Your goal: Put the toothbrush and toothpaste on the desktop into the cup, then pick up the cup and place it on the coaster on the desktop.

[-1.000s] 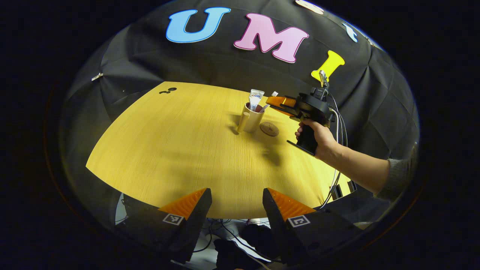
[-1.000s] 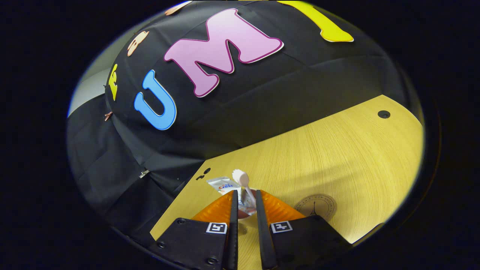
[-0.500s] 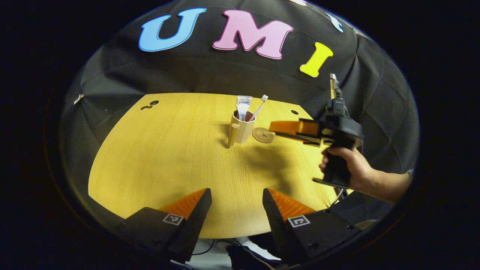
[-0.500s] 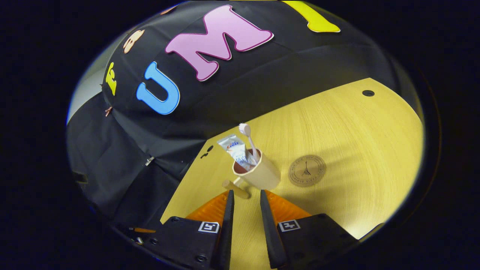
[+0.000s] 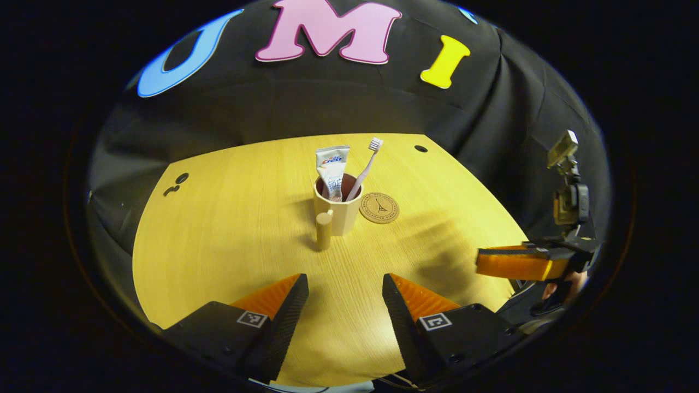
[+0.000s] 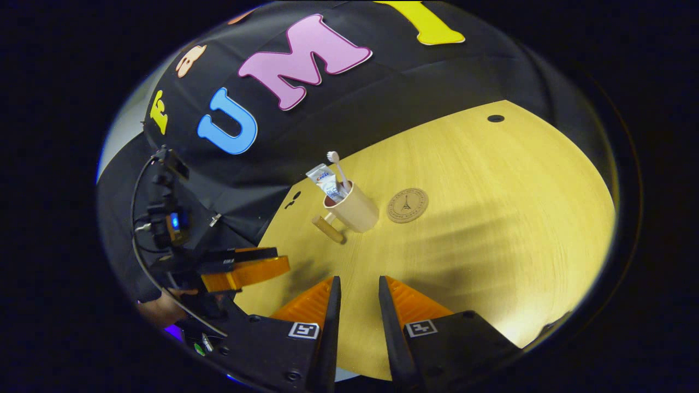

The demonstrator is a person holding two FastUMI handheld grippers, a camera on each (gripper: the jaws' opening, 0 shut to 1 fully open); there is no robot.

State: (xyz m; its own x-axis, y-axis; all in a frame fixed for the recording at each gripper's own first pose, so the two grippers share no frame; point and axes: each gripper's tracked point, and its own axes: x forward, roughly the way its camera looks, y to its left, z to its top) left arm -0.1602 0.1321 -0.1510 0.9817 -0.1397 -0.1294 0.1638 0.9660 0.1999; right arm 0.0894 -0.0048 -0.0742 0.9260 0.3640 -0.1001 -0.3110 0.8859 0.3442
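Left gripper (image 5: 345, 289) spread wide, right gripper (image 6: 355, 289) narrowly parted, both empty above desk's (image 5: 229, 240) near edge; cup (image 5: 338, 210) upright mid-desk toward far edge, holding toothbrush (image 5: 367, 164) and toothpaste (image 5: 332, 166), handle toward near edge; coaster (image 5: 379, 208) just beside cup, bare.

Both views look down across the counter (image 5: 229, 240) from its near side, well back, sharing the cup (image 5: 337, 210) at centre

wall: black cloth (image 5: 327, 103) | furniture: yellow wooden desktop (image 5: 229, 240) | light: soft shadows
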